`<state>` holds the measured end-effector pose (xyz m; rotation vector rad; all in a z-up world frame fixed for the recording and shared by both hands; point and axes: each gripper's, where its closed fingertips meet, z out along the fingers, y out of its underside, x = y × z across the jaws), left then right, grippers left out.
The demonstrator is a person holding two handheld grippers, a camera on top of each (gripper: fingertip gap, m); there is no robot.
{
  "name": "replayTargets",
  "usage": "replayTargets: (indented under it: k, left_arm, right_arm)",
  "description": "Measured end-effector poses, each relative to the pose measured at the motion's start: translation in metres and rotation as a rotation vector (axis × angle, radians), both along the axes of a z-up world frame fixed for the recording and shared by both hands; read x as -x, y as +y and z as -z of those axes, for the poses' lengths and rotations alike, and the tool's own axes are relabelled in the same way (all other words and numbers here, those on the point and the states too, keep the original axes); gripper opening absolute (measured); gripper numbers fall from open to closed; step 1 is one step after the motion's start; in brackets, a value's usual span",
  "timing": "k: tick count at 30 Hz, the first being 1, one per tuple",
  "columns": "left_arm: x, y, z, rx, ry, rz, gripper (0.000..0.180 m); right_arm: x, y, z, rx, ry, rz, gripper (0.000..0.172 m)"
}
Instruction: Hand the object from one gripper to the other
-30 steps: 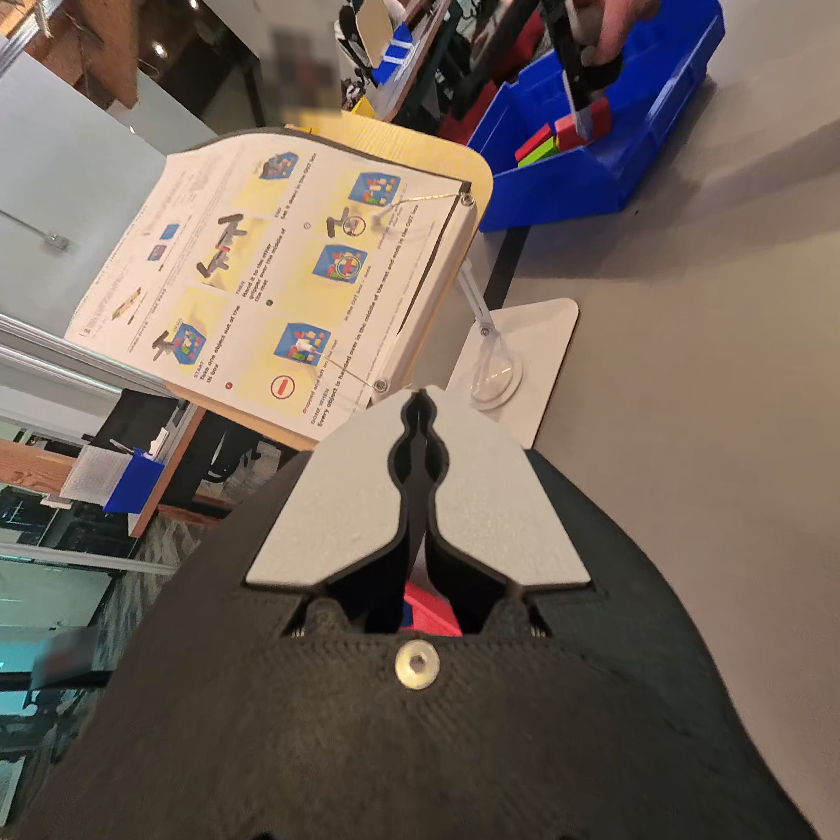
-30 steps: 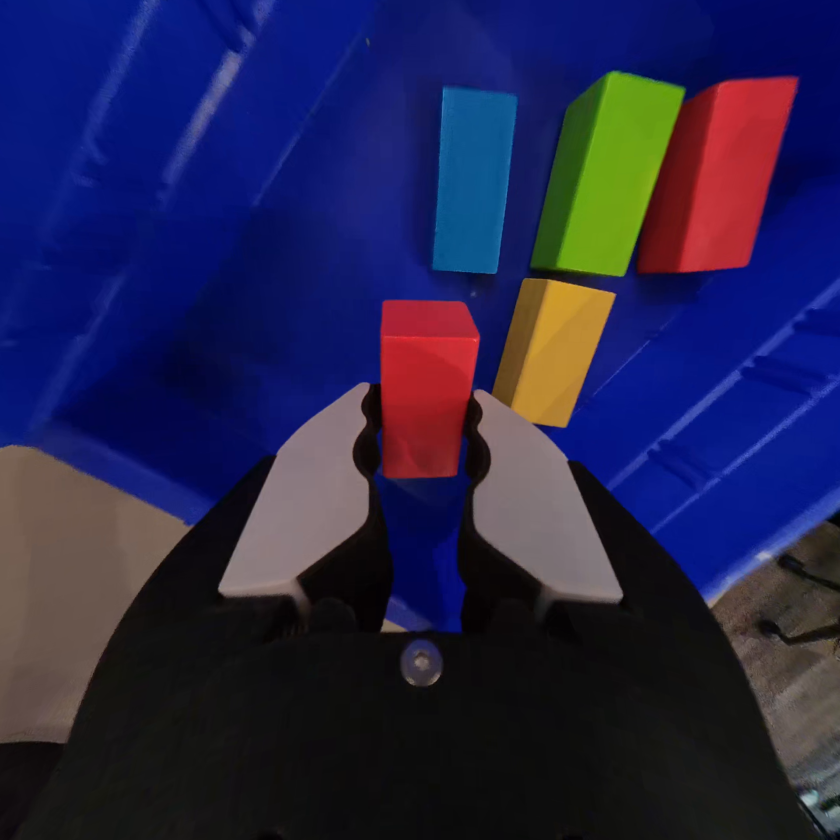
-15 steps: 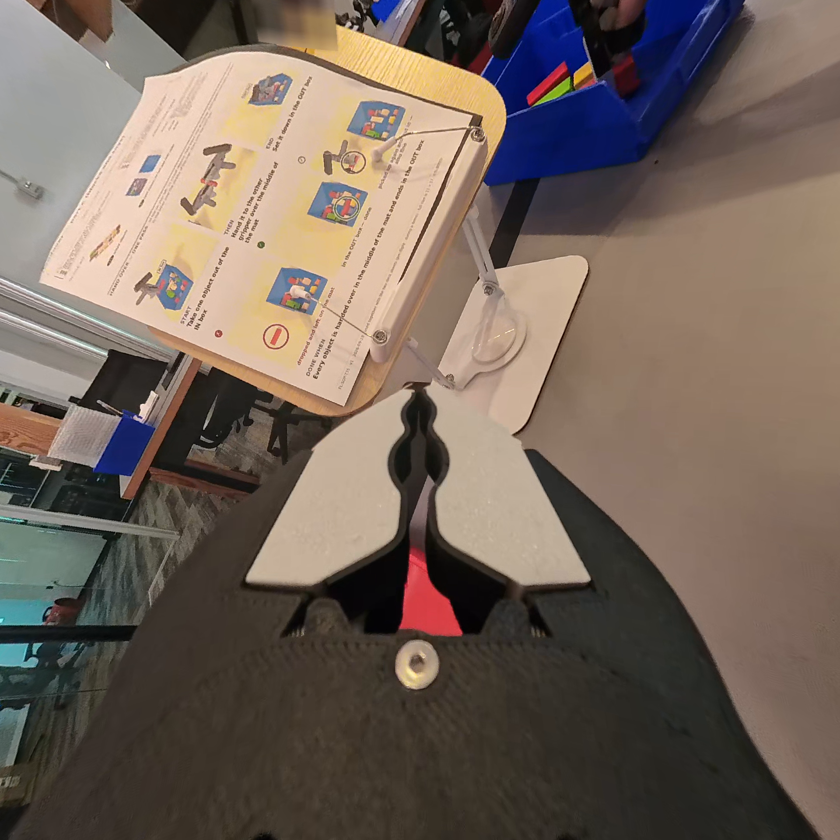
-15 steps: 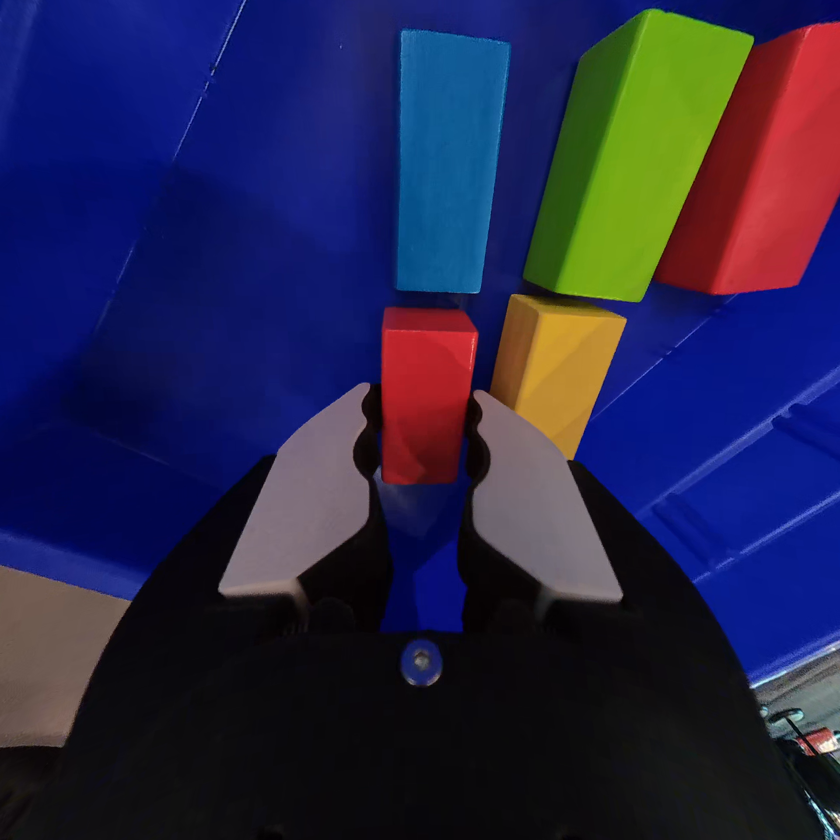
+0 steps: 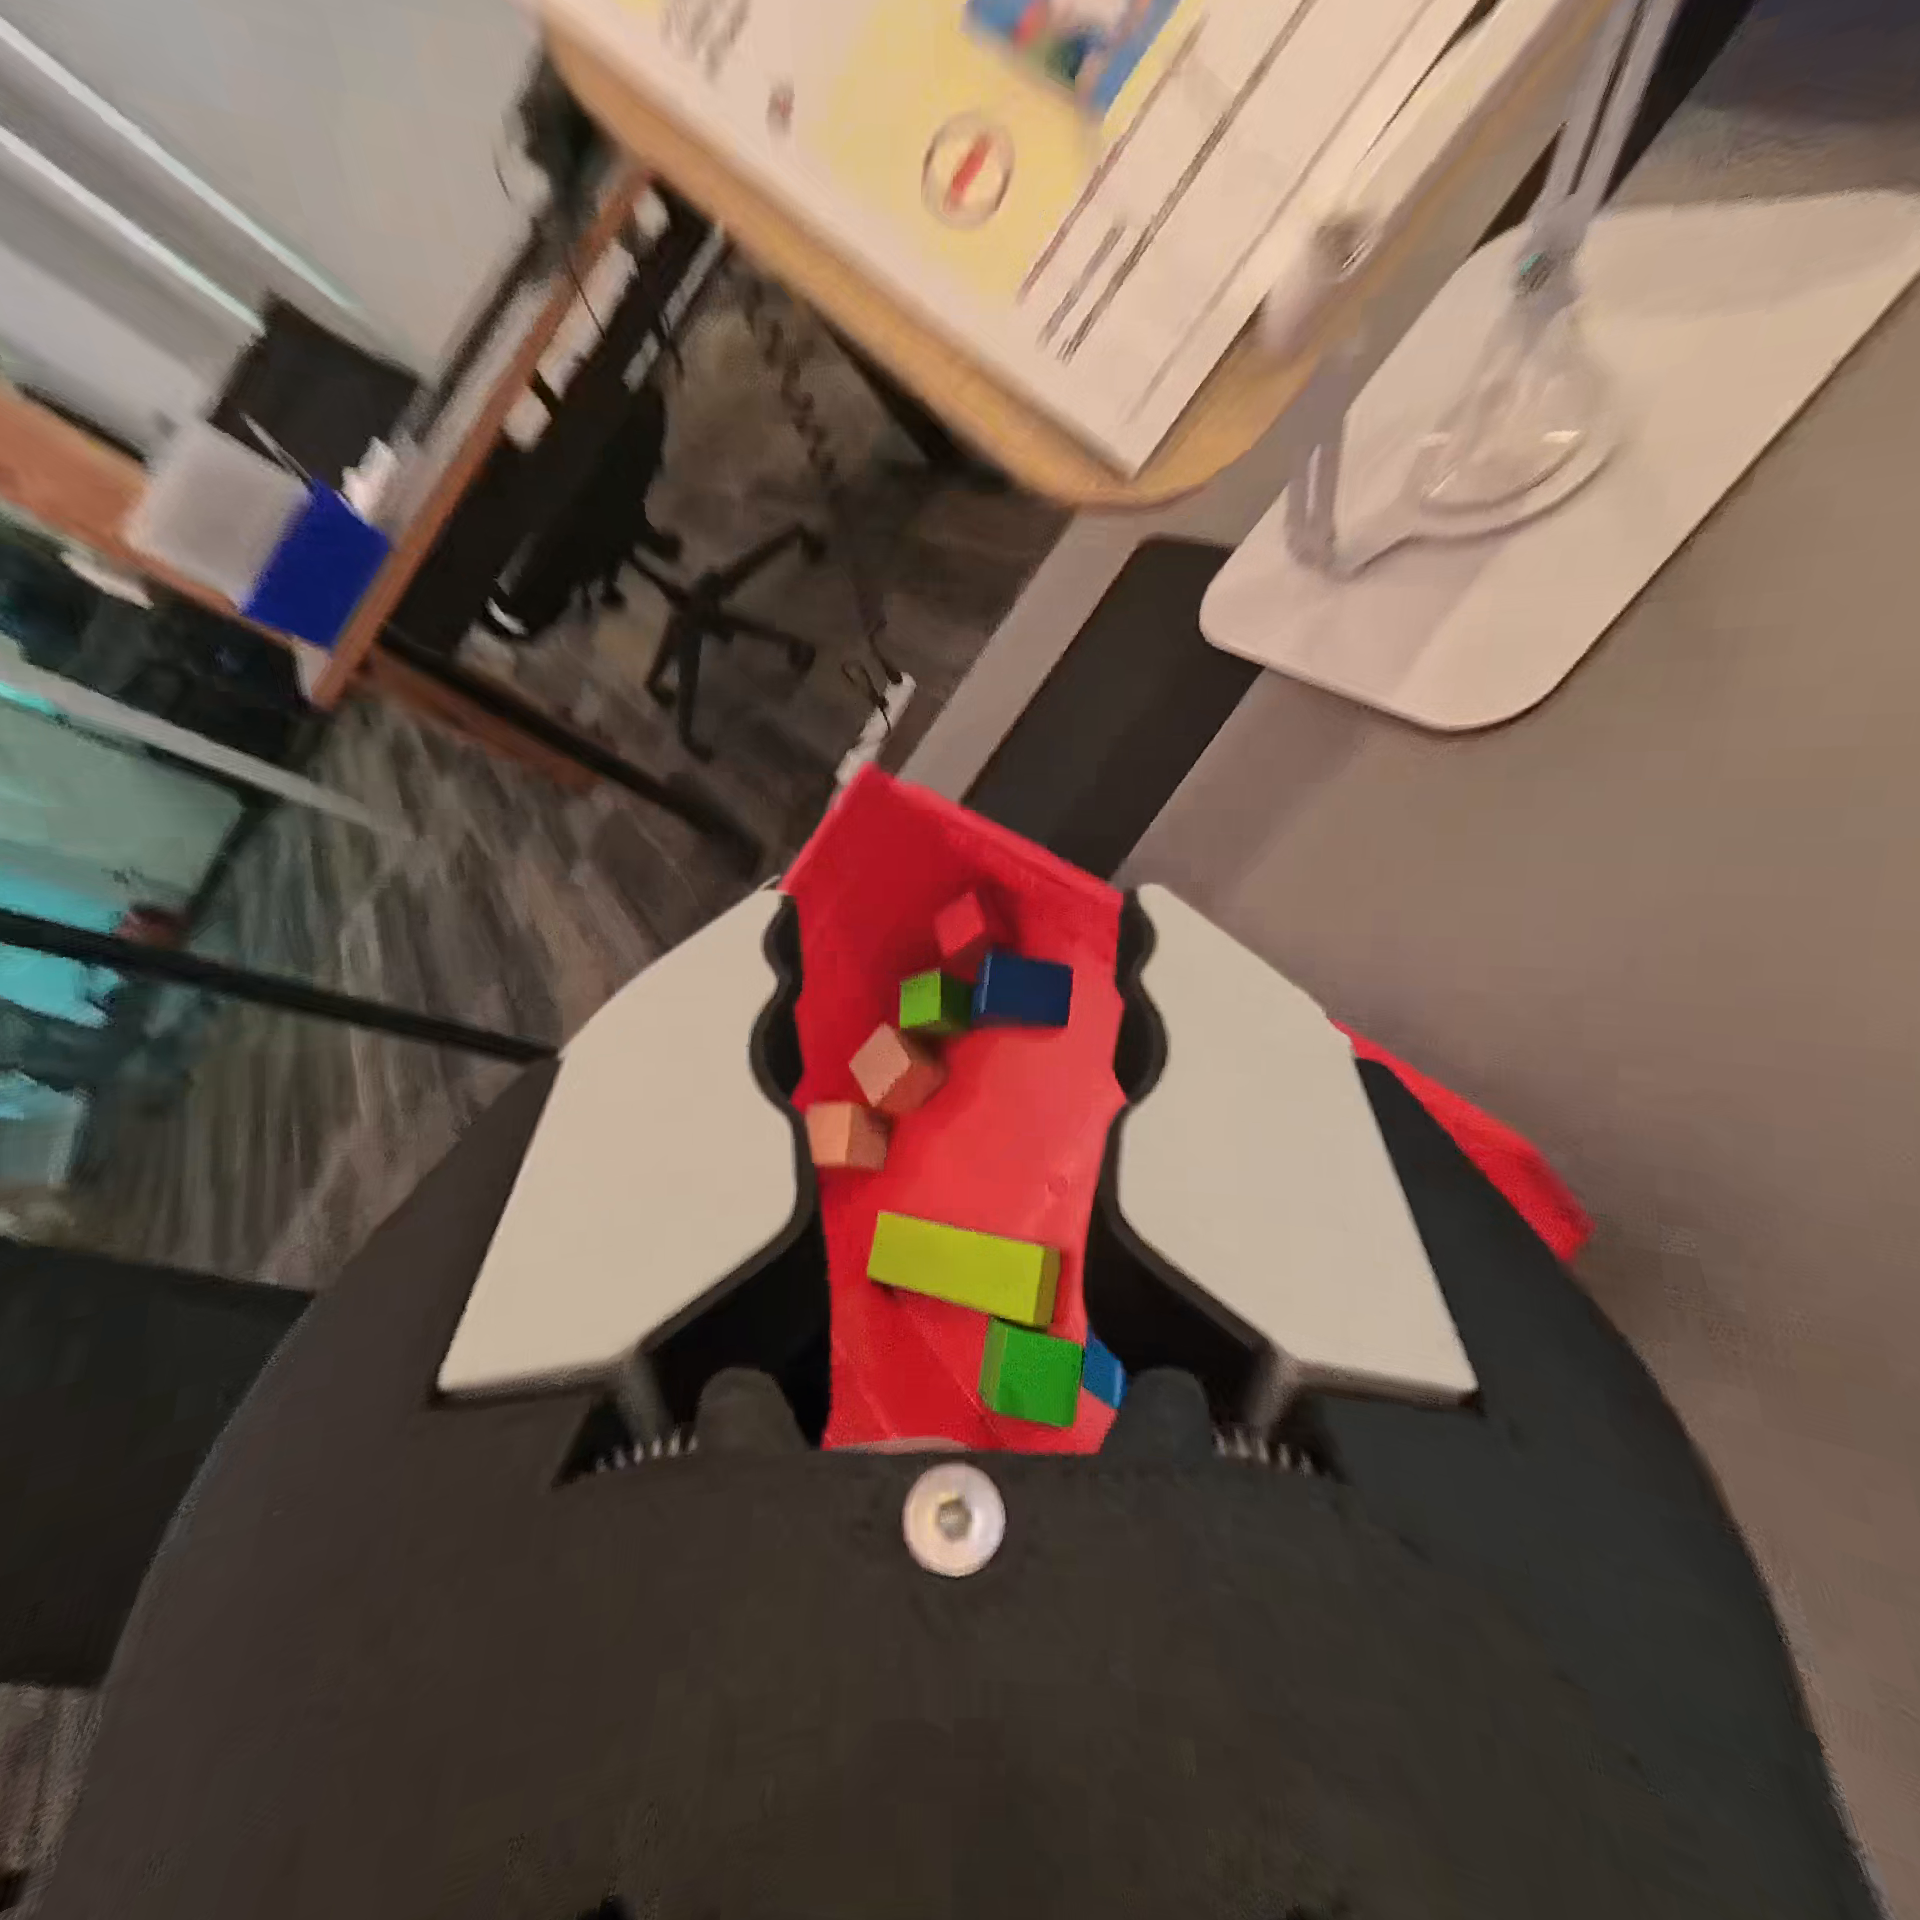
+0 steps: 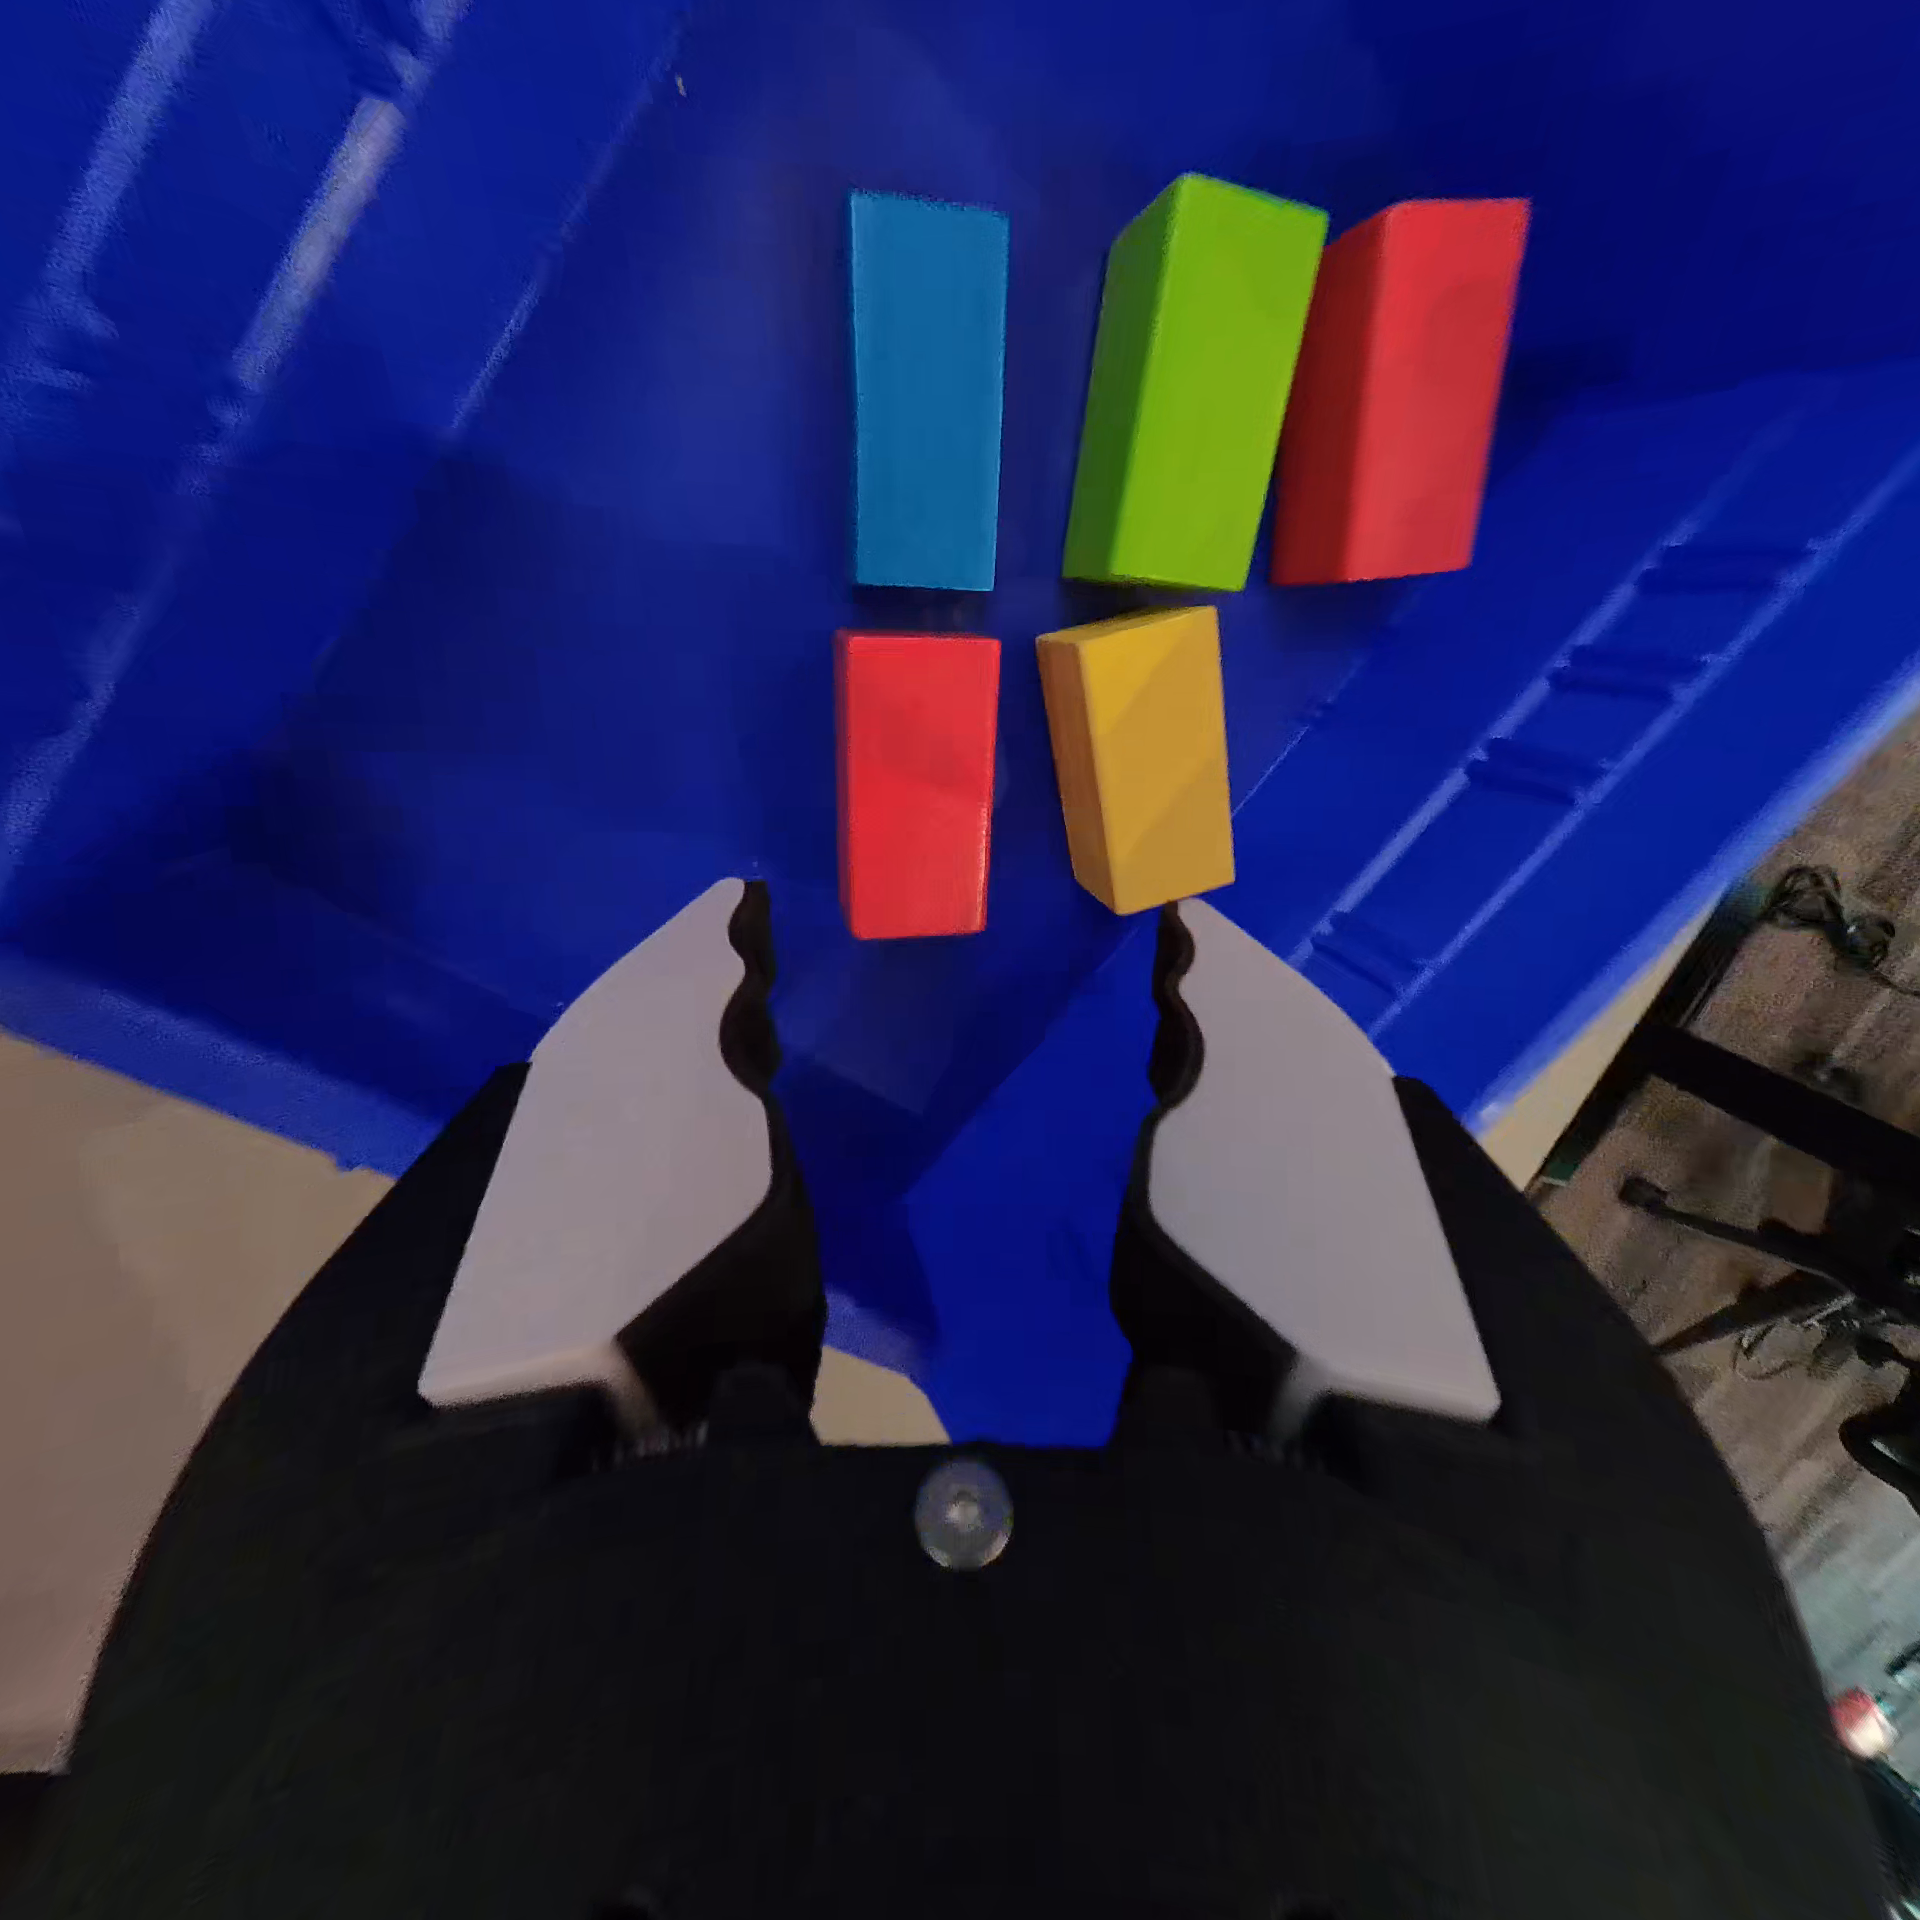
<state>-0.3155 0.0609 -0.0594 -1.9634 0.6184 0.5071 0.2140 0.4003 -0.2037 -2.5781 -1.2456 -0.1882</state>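
Right wrist view: the right gripper [image 6: 961,899] stood with its jaws spread wide and nothing between them, poised above the floor of the blue bin [image 6: 416,520]. The small red block [image 6: 914,784] lay flat on the bin floor just past the fingertips, clear of both pads, with a yellow block [image 6: 1138,753] just beside it on its right, the yellow corner near the right fingertip in the frame. Above these in the frame lay a light blue block [image 6: 925,390], a green block [image 6: 1184,384] and a larger red block [image 6: 1397,395], the last two touching or nearly so. Left wrist view, blurred: the left gripper [image 5: 951,904] was likewise spread, holding nothing, and looked down between its fingers into a red bin [image 5: 997,1143] that held loose blocks, among them a long green block [image 5: 961,1268], a dark blue block [image 5: 1023,990] and two tan ones. A white stand base [image 5: 1558,520] sat on the grey tabletop [image 5: 1558,1039] at upper right, with an instruction sheet [image 5: 1039,156] on a board at the top. Judgement: the small red block appeared set down in the blue bin, so one transfer cycle looked finished and the step in hand was starting the next. Next move would call for the left gripper to descend over one block in the red bin, straddle its narrow faces and clamp without nudging its neighbours, while the right gripper lifted out of the blue bin toward the middle of the tabletop, jaws kept apart to receive.
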Motion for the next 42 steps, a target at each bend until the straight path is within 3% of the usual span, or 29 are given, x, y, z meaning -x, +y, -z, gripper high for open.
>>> replayTargets:
  k: [3, 9, 13, 26, 31, 34, 39, 42]
  left_arm:
    - [0.037, 0.02, 0.035, 0.145, -0.05, -0.039, 0.068]
    - [0.11, 0.058, 0.11, 0.5, 0.242, -0.01, 0.069]
    - [0.126, 0.074, 0.146, 0.675, 0.283, 0.092, 0.06]
    - [0.163, 0.082, 0.202, 0.977, 0.38, 0.156, 0.049]
    - [0.163, 0.08, 0.201, 0.995, 0.344, 0.127, 0.037]
    - [0.16, 0.081, 0.187, 0.906, 0.308, 0.092, 0.035]
    - [0.115, 0.077, 0.111, 0.537, 0.206, 0.097, 0.035]
    - [0.049, 0.063, 0.047, 0.251, 0.129, 0.179, 0.035]
  right_arm:
    - [0.01, -0.013, -0.023, -0.07, 0.052, -0.038, 0.065]
    - [0.034, -0.044, -0.049, -0.147, 0.093, -0.142, 0.06]
    - [0.047, -0.059, -0.058, -0.168, 0.109, -0.192, 0.059]
    - [0.065, -0.077, -0.068, -0.191, 0.128, -0.268, 0.057]
    - [0.072, -0.083, -0.073, -0.204, 0.144, -0.286, 0.057]
    - [0.081, -0.094, -0.081, -0.212, 0.204, -0.317, 0.057]
    - [0.125, -0.144, -0.117, -0.184, 0.515, -0.47, 0.05]
    - [0.17, -0.201, -0.149, -0.096, 0.794, -0.615, 0.051]
